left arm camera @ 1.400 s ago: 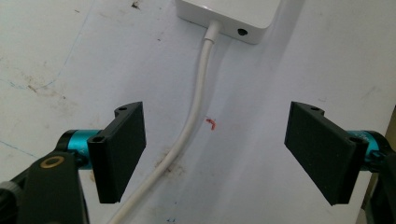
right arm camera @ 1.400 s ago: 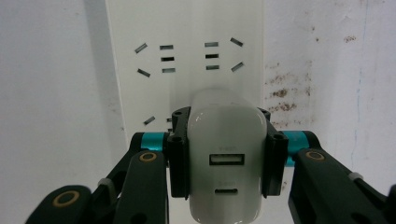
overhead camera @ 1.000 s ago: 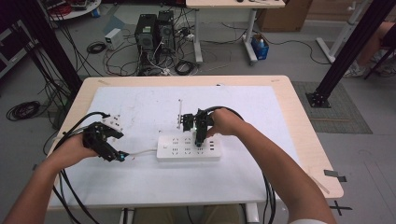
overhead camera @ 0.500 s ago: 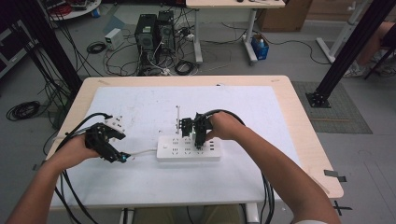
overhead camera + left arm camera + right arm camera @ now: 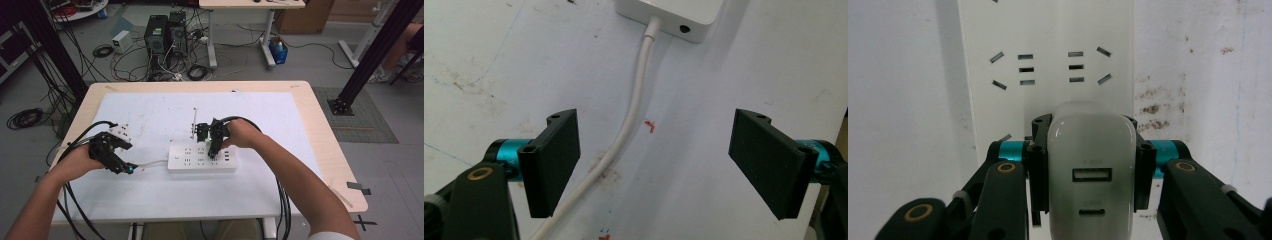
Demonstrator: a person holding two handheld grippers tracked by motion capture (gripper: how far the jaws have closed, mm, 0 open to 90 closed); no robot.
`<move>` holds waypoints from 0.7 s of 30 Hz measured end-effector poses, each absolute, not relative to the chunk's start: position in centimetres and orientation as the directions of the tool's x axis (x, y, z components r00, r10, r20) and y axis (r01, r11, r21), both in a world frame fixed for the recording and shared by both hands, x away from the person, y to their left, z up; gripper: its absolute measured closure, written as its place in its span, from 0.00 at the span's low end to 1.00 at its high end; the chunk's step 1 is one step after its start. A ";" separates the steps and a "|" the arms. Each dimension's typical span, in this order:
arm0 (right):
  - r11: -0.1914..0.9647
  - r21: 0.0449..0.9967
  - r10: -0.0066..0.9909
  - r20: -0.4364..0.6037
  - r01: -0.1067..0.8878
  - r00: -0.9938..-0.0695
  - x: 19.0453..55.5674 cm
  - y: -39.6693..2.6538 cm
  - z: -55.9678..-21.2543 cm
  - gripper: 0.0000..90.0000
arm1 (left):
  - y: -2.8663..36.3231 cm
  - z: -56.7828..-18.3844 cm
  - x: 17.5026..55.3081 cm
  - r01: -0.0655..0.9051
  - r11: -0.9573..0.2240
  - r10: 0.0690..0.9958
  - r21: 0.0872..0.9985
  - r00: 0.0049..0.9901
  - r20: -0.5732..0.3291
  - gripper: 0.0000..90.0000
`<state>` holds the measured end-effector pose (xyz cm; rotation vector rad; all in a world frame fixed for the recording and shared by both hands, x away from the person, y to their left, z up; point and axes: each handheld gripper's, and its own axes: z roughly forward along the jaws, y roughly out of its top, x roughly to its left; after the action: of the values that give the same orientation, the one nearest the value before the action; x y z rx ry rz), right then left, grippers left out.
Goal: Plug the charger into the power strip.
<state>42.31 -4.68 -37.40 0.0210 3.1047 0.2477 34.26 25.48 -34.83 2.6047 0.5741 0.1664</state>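
Note:
A white power strip (image 5: 202,158) lies on the white mat, its cord (image 5: 631,117) running left from its end (image 5: 674,15). My right gripper (image 5: 214,150) is shut on a white USB charger (image 5: 1091,172), held just over the strip's sockets (image 5: 1048,70); whether its prongs are in a socket is hidden. My left gripper (image 5: 125,167) stands open at the left, low over the cord, with the cord passing beside its left jaw and nothing held between the fingers (image 5: 551,160).
A small white adapter (image 5: 120,131) lies on the mat near my left hand. A thin upright stick (image 5: 193,122) stands behind the strip. Cables trail from both grippers off the table's front. Computers and cables sit on the floor beyond the table (image 5: 310,100).
My right gripper has come forward and down with the charger onto the power strip. The left gripper has barely shifted.

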 end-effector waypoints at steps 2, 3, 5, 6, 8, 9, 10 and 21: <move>0.984 0.175 0.023 0.004 0.024 -1.000 42.7 -4.9 -37.5 0.70 | 25.3 -34.8 34.2 0.363 -0.809 0.419 0.462 0.908 0.018 0.23; 0.984 0.176 0.030 0.019 0.033 -0.999 42.8 -4.9 -37.5 0.70 | 25.2 -34.9 34.2 0.366 -0.807 0.420 0.463 0.907 0.016 0.23; 0.984 0.172 0.035 0.028 0.039 -0.999 43.0 -4.9 -37.5 0.70 | 25.1 -34.8 34.1 0.360 -0.810 0.415 0.464 0.910 0.020 0.23; 0.985 0.172 0.031 0.011 0.032 -0.999 42.7 -4.9 -37.5 0.70 | 25.0 -34.8 34.1 0.358 -0.808 0.415 0.469 0.909 0.021 0.23; 0.984 0.176 0.022 0.000 0.022 -1.000 42.6 -4.9 -37.6 0.70 | 25.0 -34.7 34.1 0.353 -0.812 0.411 0.464 0.911 0.025 0.23; 0.985 0.173 0.026 0.000 0.025 -1.000 42.6 -4.9 -37.5 0.70 | 25.0 -34.7 34.1 0.353 -0.813 0.410 0.464 0.912 0.024 0.23; 0.985 0.170 0.023 -0.006 0.022 -1.000 42.5 -4.9 -37.5 0.69 | 25.0 -34.7 34.1 0.353 -0.814 0.409 0.462 0.912 0.024 0.23; 0.869 0.403 0.315 0.002 0.289 -0.949 43.4 -9.2 -32.3 0.14 | 25.0 -34.7 34.2 0.353 -0.806 0.419 0.475 0.907 0.036 0.23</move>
<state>43.36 -9.24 -32.32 0.4807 2.9747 0.6263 34.24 25.03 -34.69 2.5998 0.5591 0.1915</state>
